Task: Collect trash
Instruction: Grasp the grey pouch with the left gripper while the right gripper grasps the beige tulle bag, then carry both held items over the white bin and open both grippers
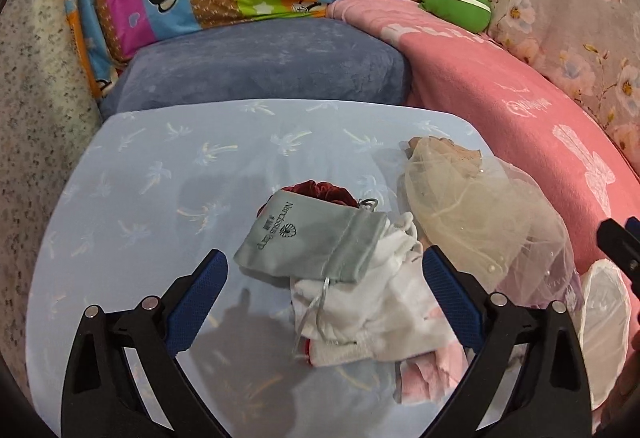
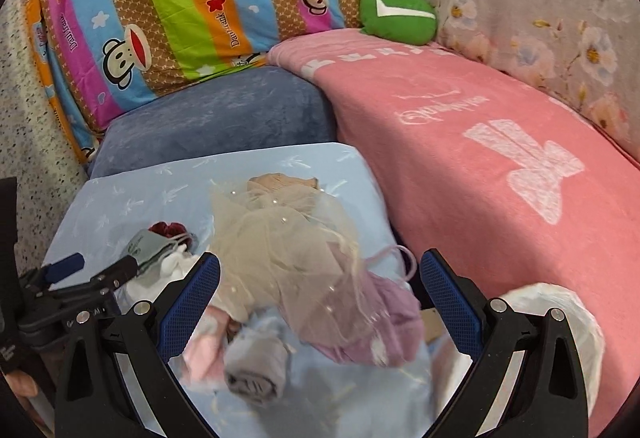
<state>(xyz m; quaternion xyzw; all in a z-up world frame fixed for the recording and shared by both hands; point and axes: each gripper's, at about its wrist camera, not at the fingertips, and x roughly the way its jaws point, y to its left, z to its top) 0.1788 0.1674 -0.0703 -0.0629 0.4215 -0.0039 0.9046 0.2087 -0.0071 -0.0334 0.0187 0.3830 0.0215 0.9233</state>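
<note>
Left gripper [image 1: 324,270] jaws wide open and empty over the grey drawstring pouch [image 1: 312,238], mid light-blue pad [image 1: 120,157], long axis running left-far to right-near across the gap; right gripper [image 2: 320,278], also open, sits over the tulle [image 2: 280,238] nearer the pad's right edge

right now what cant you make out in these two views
- Red velvet item, left wrist view: mostly hidden behind the grey drawstring pouch.
- Grey-blue bundle, right wrist view: blurred, so unidentifiable.
- White round object, left wrist view: cut off by the frame edge and the gripper arm.
</note>
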